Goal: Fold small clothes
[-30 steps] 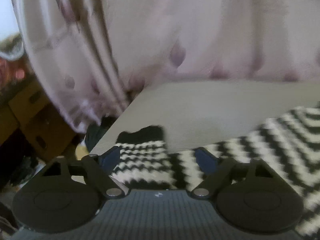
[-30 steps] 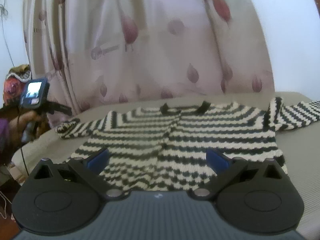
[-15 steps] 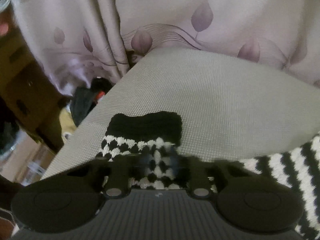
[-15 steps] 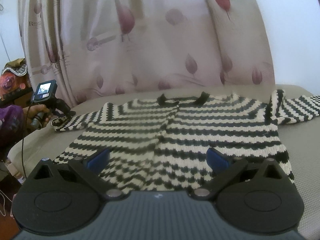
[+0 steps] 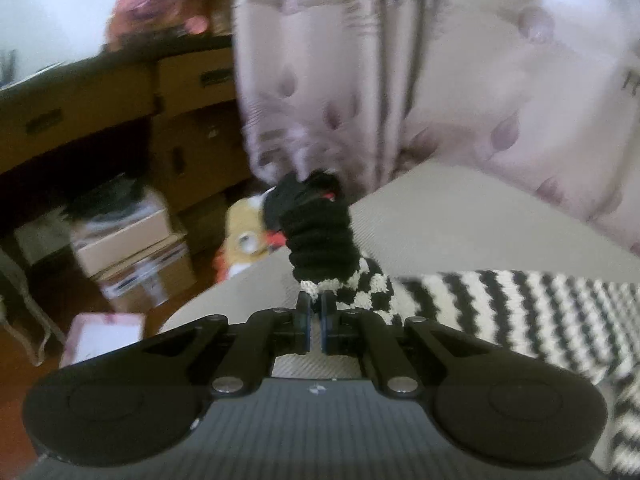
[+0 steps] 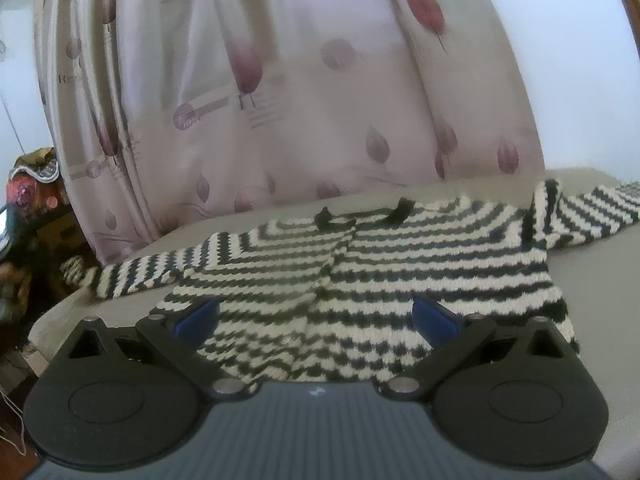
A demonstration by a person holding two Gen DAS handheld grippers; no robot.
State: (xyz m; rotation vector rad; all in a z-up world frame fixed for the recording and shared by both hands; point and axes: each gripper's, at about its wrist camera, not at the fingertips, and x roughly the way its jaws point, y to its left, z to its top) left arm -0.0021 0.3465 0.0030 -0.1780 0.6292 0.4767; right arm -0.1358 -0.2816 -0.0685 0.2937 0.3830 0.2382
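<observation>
You have a grey woven bed surface running to the curtain at the far edge. A black-and-cream striped knit sweater lies flat on it, front up, one sleeve stretched left, the other right.

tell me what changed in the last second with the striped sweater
The left hand-held gripper closed on the sweater's sleeve cuff and lifted it off the bed. The right hand-held gripper stayed open over the sweater, whose body stayed flat.

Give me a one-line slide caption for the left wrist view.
Left tongs shut on the black cuff of the striped sweater's sleeve, lifting it off the grey surface.
</observation>
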